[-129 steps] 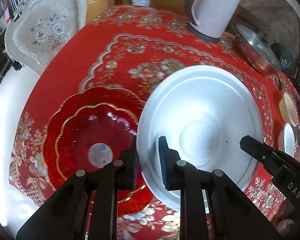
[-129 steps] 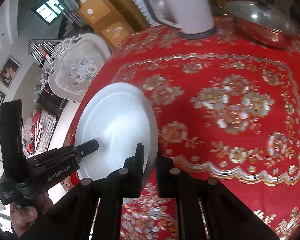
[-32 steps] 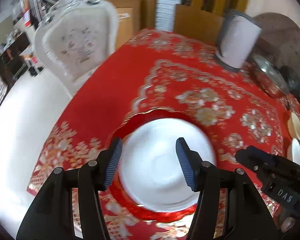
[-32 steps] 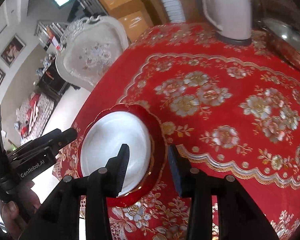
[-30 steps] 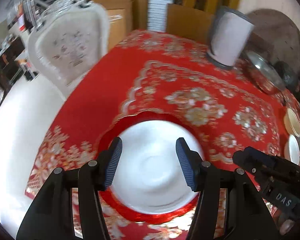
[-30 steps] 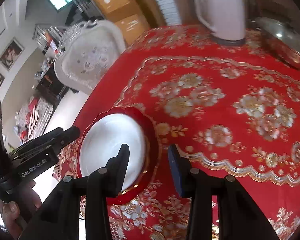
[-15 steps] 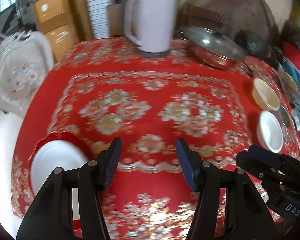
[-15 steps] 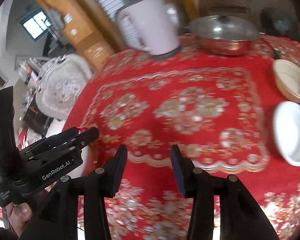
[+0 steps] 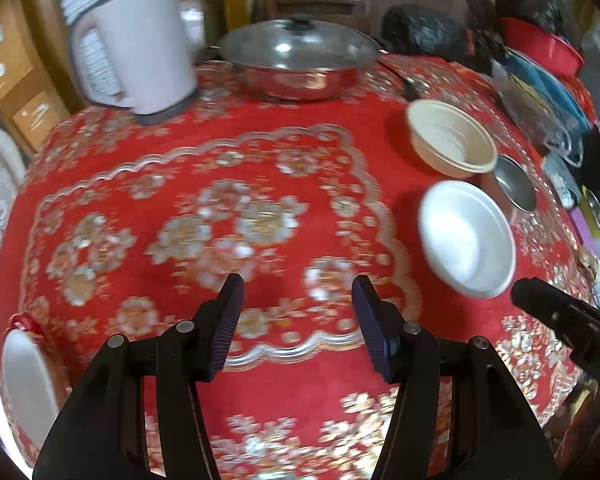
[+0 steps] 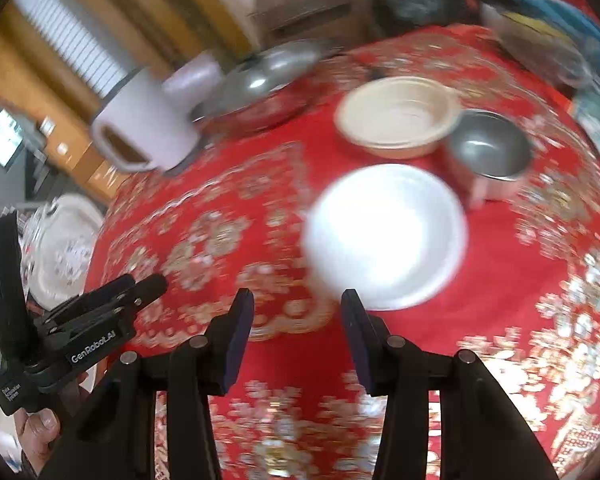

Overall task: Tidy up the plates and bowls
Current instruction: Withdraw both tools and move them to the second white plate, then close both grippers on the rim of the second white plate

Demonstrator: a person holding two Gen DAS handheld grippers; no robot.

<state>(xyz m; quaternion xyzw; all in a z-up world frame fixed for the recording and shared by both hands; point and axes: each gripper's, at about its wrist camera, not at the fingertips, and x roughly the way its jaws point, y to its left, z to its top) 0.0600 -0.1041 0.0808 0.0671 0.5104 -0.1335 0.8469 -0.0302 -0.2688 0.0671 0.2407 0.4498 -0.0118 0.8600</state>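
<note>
A white bowl (image 9: 466, 236) sits on the red tablecloth at the right, also in the right wrist view (image 10: 386, 236). Behind it stand a cream bowl (image 9: 452, 142) (image 10: 398, 116) and a small steel bowl (image 9: 514, 188) (image 10: 486, 148). The white plate (image 9: 24, 376) lies on the red plate (image 9: 20, 322) at the far left edge. My left gripper (image 9: 298, 328) is open and empty above the cloth. My right gripper (image 10: 296, 328) is open and empty, just in front of the white bowl.
A white kettle (image 9: 134, 46) and a lidded steel pan (image 9: 296, 60) stand at the back of the table (image 9: 260, 216). Clutter, with a red basin (image 9: 544, 46) and black bags (image 9: 426, 32), lines the right edge. A white chair (image 10: 60, 244) stands at the left.
Both grippers let go of the white plate on the red plate, opened, and swung right across the table. The bowls have come into view and the right gripper has neared the white bowl.
</note>
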